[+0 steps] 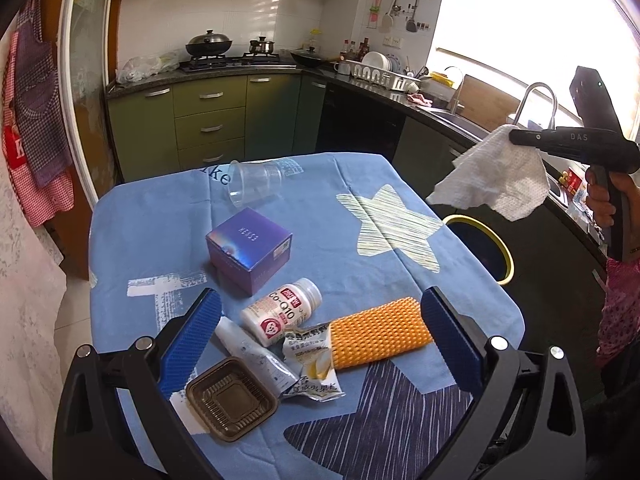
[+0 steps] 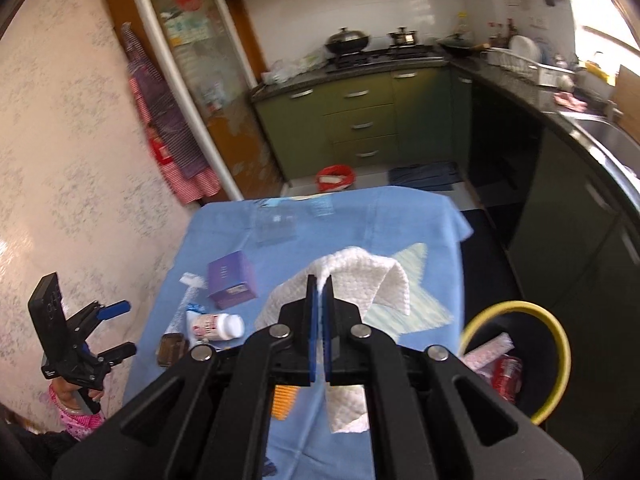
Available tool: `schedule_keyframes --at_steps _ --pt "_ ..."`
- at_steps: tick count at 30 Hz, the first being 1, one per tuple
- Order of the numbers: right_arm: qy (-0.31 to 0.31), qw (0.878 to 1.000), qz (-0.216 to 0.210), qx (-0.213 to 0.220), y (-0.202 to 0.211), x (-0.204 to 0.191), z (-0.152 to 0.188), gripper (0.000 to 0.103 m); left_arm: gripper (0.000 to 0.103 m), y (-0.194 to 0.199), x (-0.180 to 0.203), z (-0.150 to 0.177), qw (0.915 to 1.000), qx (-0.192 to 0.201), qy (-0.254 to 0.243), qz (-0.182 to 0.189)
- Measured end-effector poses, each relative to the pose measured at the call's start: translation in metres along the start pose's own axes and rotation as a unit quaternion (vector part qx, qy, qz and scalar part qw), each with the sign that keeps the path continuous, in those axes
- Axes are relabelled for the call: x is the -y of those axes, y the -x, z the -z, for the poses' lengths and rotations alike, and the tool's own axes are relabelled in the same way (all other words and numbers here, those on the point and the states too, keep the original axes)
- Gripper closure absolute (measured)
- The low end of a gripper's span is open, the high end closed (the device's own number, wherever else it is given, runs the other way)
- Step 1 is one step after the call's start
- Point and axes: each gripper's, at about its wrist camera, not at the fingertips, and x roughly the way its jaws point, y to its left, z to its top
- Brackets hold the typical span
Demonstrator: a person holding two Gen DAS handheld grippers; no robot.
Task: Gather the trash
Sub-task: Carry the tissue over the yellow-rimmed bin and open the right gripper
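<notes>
My right gripper (image 2: pixel 320 280) is shut on a white paper towel (image 2: pixel 360 276), which hangs in the air past the table's right edge. The left wrist view shows that gripper (image 1: pixel 516 136) and the towel (image 1: pixel 496 172) above a black bin with a yellow rim (image 1: pixel 504 248). My left gripper (image 1: pixel 320 300) stands open and empty over the near end of the table. Below it lie a white pill bottle (image 1: pixel 280 312), an orange bumpy pad (image 1: pixel 380 332), a snack wrapper (image 1: pixel 312 368), a brown plastic tray (image 1: pixel 230 398) and a white tube (image 1: pixel 256 356). Further back are a purple box (image 1: pixel 248 248) and a tipped clear cup (image 1: pixel 254 182).
The table wears a blue cloth (image 1: pixel 160 240) with star prints. The bin (image 2: pixel 560 336) holds a red can (image 2: pixel 506 372) and a pink wrapper. Dark kitchen counters with a sink run along the right. A red basin (image 2: pixel 335 176) sits on the floor beyond the table.
</notes>
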Motion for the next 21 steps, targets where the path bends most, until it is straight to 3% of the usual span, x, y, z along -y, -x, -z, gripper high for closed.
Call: schedule_keyframes --at_steps 8,12,18,19,21 --pt "-0.071 0.992 0.100 -0.009 0.015 0.088 0.019 0.101 0.005 -0.009 0.020 -0.011 0.9997 -0.002 -0.020 0.016" --pt "-0.110 0.983 0.147 -0.030 -0.005 0.136 0.035 0.101 0.005 -0.013 0.028 -0.013 0.9994 -0.006 -0.030 0.017" --pt "-0.177 0.966 0.177 -0.069 -0.042 0.204 0.060 0.099 0.005 -0.017 0.033 -0.017 0.9991 -0.013 -0.038 0.016" --pt "-0.184 0.963 0.184 -0.077 -0.049 0.212 0.064 0.098 0.005 -0.018 0.032 -0.017 0.9991 -0.015 -0.038 0.016" --pt "-0.199 0.958 0.188 -0.088 -0.055 0.226 0.072 0.078 0.005 -0.020 0.032 -0.018 0.9990 -0.017 -0.038 0.016"
